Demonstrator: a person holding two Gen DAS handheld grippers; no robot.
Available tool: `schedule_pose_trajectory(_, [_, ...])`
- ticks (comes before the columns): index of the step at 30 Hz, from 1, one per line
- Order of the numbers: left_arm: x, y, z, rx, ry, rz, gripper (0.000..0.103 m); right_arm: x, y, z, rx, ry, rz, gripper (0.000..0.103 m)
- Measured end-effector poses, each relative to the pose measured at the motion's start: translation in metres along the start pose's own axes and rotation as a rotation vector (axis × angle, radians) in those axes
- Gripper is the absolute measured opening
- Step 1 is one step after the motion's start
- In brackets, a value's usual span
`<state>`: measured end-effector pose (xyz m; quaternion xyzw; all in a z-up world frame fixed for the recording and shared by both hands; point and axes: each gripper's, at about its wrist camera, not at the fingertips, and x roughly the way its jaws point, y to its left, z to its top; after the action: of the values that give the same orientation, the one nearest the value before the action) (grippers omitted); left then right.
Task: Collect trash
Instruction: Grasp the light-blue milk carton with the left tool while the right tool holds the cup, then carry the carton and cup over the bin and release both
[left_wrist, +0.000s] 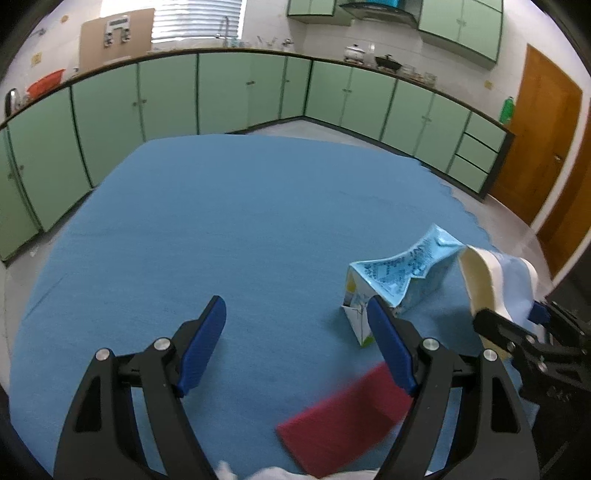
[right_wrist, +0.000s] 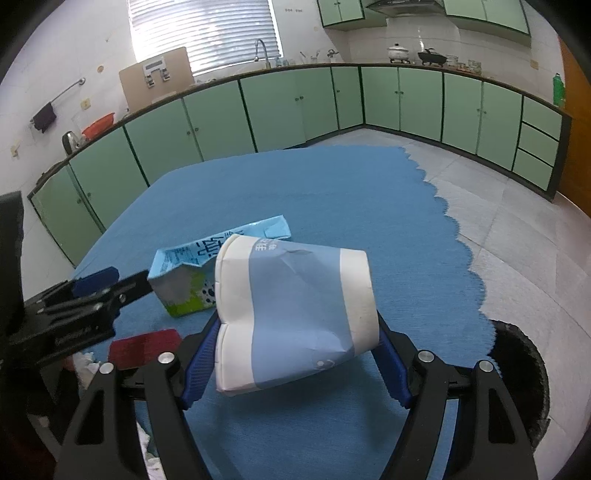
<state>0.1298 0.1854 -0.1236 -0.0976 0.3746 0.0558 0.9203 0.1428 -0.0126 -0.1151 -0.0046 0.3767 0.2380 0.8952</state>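
While a crushed blue-and-white paper cup (right_wrist: 295, 314) sits pinched on its side between the blue pads of the right gripper (right_wrist: 295, 343), the collecting of trash looks to be mid-carry: the cup seems lifted clear of the blue felt-like table cloth (right_wrist: 332, 192), though the view from behind cannot fully confirm the gap beneath it. The jaws stand wide because the cup is wide; its thin card wall is creased and dented where they press. The left gripper (left_wrist: 295, 343) hangs spread and empty above the cloth, nothing between its pads. Just beyond its right finger lies a flattened light-blue milk carton (left_wrist: 391, 280), printed, buckled along its length, one white-and-green end folded open. Nearer, a flat dark-red rectangular card or packet (left_wrist: 347, 417) rests on the cloth, blurred in the left view. Crumpled white tissue (right_wrist: 86, 363) shows at the near edge of the table. At the right, below the scalloped cloth edge, a dark round opening (right_wrist: 517, 369) appears, probably a bin, though too little shows to be sure. If so, the next move calls for swinging the cup over that opening before letting go; the soft card could slip or collapse further under pressure. Carton, red piece and tissue are judged still to be gathered.
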Motion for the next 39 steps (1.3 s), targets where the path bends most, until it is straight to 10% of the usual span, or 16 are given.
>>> schedule_pose_trajectory(20, [0.022,-0.059,0.0,0.097,0.037,-0.167,0.08,-0.02,-0.046,-0.005,0.085,-0.016,-0.069,0.074])
schedule_pose_trajectory(29, [0.036,-0.072,0.002,0.109,0.071,-0.215,0.037,-0.022,-0.05,-0.004,0.094,-0.022,-0.062,0.074])
schedule_pose_trajectory(39, [0.022,-0.079,-0.001,0.096,0.028,-0.196,0.036,-0.03,-0.05,0.0,0.1,-0.043,-0.069,0.074])
